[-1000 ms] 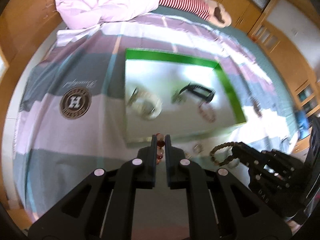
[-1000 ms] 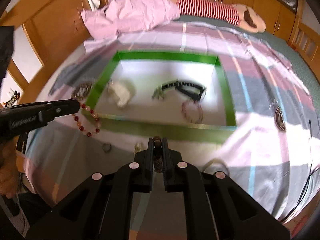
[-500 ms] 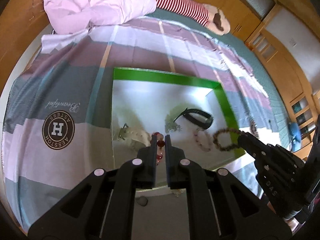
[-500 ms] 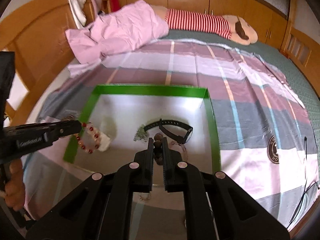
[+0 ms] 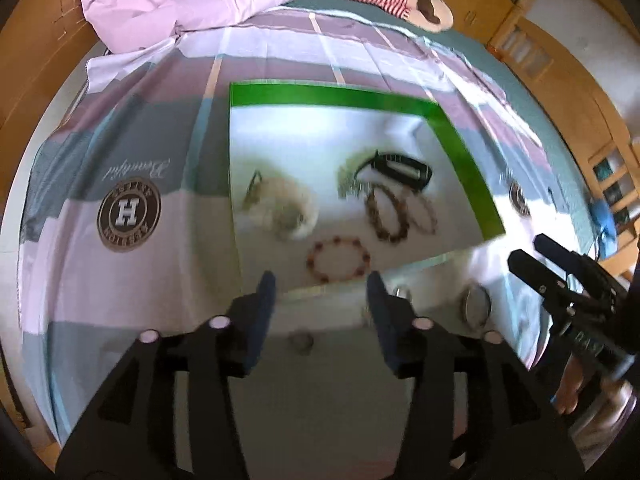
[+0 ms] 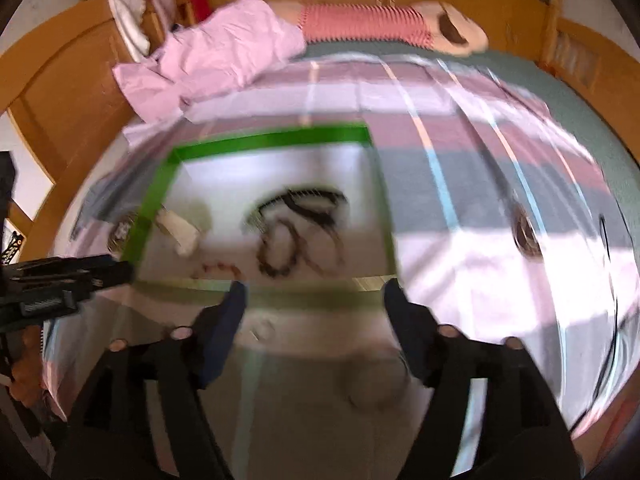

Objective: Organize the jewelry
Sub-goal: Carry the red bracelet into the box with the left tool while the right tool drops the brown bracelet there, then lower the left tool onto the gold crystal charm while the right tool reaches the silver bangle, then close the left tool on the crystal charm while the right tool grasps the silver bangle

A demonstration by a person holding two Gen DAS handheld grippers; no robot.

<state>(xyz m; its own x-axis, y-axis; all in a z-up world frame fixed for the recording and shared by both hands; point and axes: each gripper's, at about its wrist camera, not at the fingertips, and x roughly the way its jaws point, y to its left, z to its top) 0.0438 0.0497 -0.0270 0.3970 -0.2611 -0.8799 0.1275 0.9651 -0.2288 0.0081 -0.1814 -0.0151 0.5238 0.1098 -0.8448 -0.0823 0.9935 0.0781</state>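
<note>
Red bead bracelet [image 5: 339, 260]: lies flat in green-edged tray [image 5: 468, 160] on bed, beside brown bead bracelet [image 5: 387, 216]. Likely light, limp, slippery; best pinched across one strand. Left gripper [image 5: 320, 296] and right gripper [image 6: 314, 300]: fingers wide apart, empty.

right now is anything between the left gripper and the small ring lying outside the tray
Nothing visible. The left gripper is open over the tray's near edge, and the ring lies on bare cloth between its fingers, closer than the tray.
</note>
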